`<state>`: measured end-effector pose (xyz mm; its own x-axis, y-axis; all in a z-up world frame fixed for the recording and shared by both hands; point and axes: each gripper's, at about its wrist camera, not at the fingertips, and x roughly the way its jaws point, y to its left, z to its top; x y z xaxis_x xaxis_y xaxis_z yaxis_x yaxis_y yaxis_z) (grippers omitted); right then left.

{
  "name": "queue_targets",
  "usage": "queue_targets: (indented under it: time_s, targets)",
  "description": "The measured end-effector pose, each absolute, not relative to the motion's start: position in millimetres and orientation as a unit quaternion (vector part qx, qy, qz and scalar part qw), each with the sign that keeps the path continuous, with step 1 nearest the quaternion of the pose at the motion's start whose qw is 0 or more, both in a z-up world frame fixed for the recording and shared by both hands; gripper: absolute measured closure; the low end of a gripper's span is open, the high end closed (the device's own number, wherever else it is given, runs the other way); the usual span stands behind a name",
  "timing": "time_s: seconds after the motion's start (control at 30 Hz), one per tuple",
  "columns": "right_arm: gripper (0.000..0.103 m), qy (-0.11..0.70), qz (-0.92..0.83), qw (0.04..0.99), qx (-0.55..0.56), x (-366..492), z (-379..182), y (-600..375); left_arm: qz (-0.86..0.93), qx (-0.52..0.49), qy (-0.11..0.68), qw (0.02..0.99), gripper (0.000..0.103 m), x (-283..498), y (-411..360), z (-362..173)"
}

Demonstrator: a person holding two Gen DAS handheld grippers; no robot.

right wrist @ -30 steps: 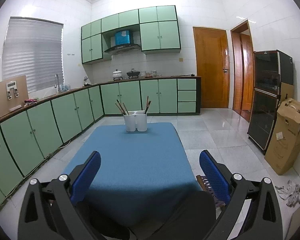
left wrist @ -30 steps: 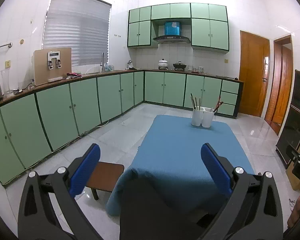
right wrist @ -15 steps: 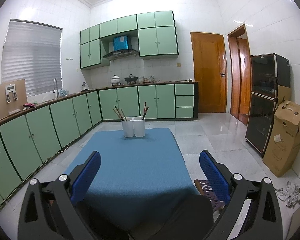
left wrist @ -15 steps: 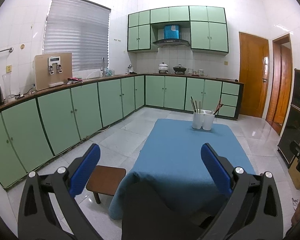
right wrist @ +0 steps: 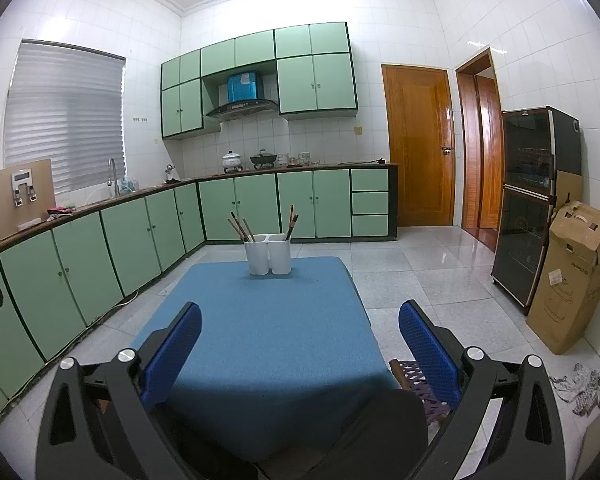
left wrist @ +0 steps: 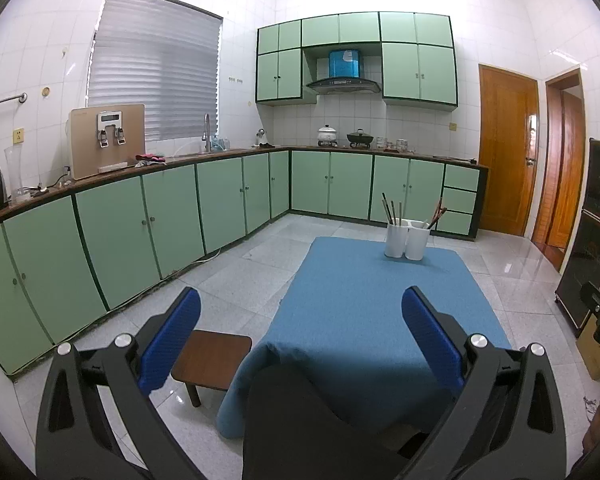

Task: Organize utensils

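A white two-compartment utensil holder (left wrist: 406, 238) stands at the far end of a table with a blue cloth (left wrist: 360, 320). It also shows in the right wrist view (right wrist: 268, 254). Several dark sticks, which look like chopsticks (right wrist: 242, 227), lean out of both compartments. My left gripper (left wrist: 300, 330) is open and empty, held over the table's near end. My right gripper (right wrist: 300, 338) is open and empty, also over the near end of the blue cloth (right wrist: 260, 332). Both are far from the holder.
A small brown stool (left wrist: 212, 354) stands left of the table. Green cabinets (left wrist: 140, 224) line the left and far walls. A dark cabinet (right wrist: 536, 208) and a cardboard box (right wrist: 572, 276) stand at the right. A woven stool (right wrist: 416, 376) sits by the table's right corner.
Both cameras have tilted up and drawn back a little, so the table and holder sit lower in view. Both grippers stay open and empty.
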<state>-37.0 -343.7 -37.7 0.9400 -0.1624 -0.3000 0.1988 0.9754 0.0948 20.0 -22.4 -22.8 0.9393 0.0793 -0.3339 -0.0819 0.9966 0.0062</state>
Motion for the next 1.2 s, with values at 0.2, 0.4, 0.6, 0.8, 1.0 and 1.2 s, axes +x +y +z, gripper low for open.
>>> queue_targets:
  time_s: [0.2,0.4,0.6,0.8,1.0,1.2]
  targets:
    - [0.006,0.147,-0.091,0.983,0.062,-36.6,-36.9,-343.0,0.040,-0.004,0.170,0.985,0.005,19.7,-23.2,-22.9]
    - [0.006,0.147,-0.091,0.983,0.062,-35.9,-36.5,-342.8,0.040,-0.004,0.169,0.985,0.005,19.3,-23.4,-22.9]
    - [0.006,0.147,-0.092,0.983,0.062,-36.0,-37.1,-342.7,0.041,-0.005,0.169,0.985,0.005,18.3,-24.2,-22.6]
    - [0.006,0.147,-0.092,0.983,0.062,-35.8,-37.5,-342.8,0.041,-0.005,0.169,0.985,0.005,18.0,-25.4,-22.7]
    - [0.006,0.146,-0.091,0.983,0.063,-35.9,-37.6,-342.9,0.040,-0.006,0.169,0.985,0.005,17.9,-25.3,-22.1]
    - [0.006,0.146,-0.091,0.983,0.062,-34.2,-37.3,-340.4,0.039,-0.005,0.170,0.985,0.005,18.3,-26.2,-19.2]
